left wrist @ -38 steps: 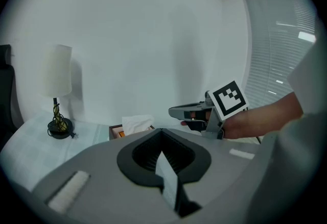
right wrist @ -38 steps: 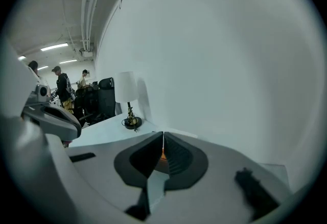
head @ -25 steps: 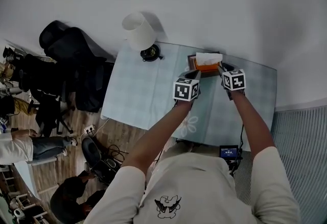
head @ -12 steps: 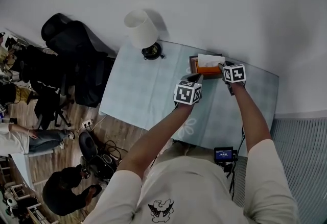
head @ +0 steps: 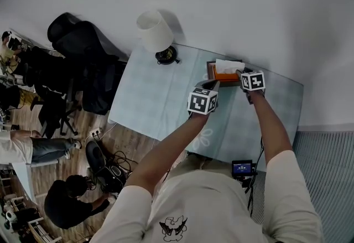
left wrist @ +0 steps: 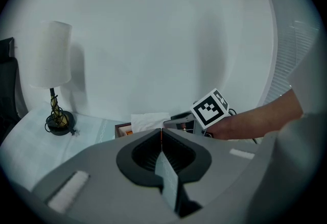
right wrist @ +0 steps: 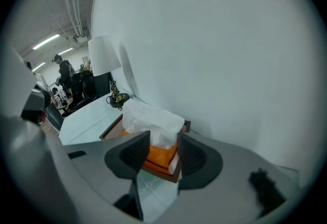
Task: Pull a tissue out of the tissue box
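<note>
In the right gripper view alone, the right hand-held gripper (right wrist: 163, 142) is shown with its jaws wide apart. The white tissue (right wrist: 152, 120) rising from the orange-topped tissue box (right wrist: 156, 159) is framed in their gap and not pressed. In the left gripper view the left hand-held gripper (left wrist: 161, 131) is seen with its jaws together on nothing. The head view places the box at the far edge of the surface (head: 155, 98), against the wall, with one lamp (head: 155, 33) at the far left corner. One box, one raised tissue and two hand-held grippers are counted.

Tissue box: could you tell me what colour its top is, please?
The box top is orange, framed in dark brown; clearest in the right gripper view.
</note>
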